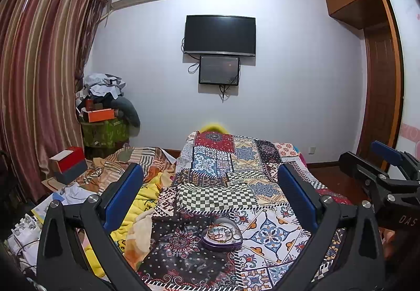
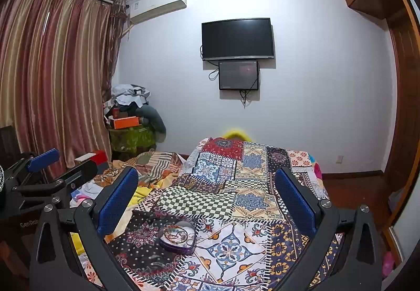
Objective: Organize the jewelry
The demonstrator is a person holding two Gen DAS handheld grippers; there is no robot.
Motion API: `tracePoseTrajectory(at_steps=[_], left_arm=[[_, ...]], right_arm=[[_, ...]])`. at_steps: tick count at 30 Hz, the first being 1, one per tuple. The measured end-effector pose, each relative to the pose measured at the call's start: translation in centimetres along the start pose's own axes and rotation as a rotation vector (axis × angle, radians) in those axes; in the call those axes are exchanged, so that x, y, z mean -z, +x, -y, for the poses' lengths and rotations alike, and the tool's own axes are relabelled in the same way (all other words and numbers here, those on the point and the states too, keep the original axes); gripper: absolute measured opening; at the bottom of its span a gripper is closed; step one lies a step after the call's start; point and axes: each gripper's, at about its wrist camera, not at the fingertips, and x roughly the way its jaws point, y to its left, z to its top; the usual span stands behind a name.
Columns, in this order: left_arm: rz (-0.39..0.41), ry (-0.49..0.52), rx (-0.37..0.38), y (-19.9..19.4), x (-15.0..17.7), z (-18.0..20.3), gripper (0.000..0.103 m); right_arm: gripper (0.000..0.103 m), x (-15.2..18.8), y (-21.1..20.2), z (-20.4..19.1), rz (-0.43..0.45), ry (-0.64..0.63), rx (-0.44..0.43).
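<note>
A purple heart-shaped tin [image 1: 221, 237] sits on the patterned patchwork bedspread [image 1: 267, 233], holding a tangle of bracelets and bangles [image 1: 223, 230]. In the left wrist view my left gripper [image 1: 210, 186] hangs above and behind the tin, open and holding nothing. The right gripper [image 1: 378, 167] shows at that view's right edge. In the right wrist view the same tin [image 2: 178, 239] lies low and left of centre, with the jewelry [image 2: 177, 234] inside. My right gripper [image 2: 207, 187] is open above the bedspread [image 2: 236, 246], nothing between its blue pads. The left gripper [image 2: 44, 167] shows at the left.
A rumpled yellow and striped blanket [image 1: 141, 196] lies left of the bedspread. Red and grey boxes [image 1: 69, 165] and a heap of clothes and boxes [image 1: 105, 110] stand by the striped curtain [image 1: 39, 81]. A TV [image 1: 220, 35] hangs on the far wall; a wooden wardrobe [image 1: 378, 54] is at right.
</note>
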Motion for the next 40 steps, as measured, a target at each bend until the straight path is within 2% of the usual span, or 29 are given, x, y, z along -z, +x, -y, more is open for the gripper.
tracePoseTrajectory(at_steps=[16, 40], left_arm=[[-0.019, -0.021, 0.031, 0.1, -0.1, -0.2, 0.102], [-0.027, -0.034, 0.018, 0.3, 0.1, -0.8, 0.102]], right_arm=[[0.103, 0.2, 0.1, 0.2, 0.0, 0.002, 0.002], [0.103, 0.6, 1.0, 0.2, -0.026, 0.002, -0.006]])
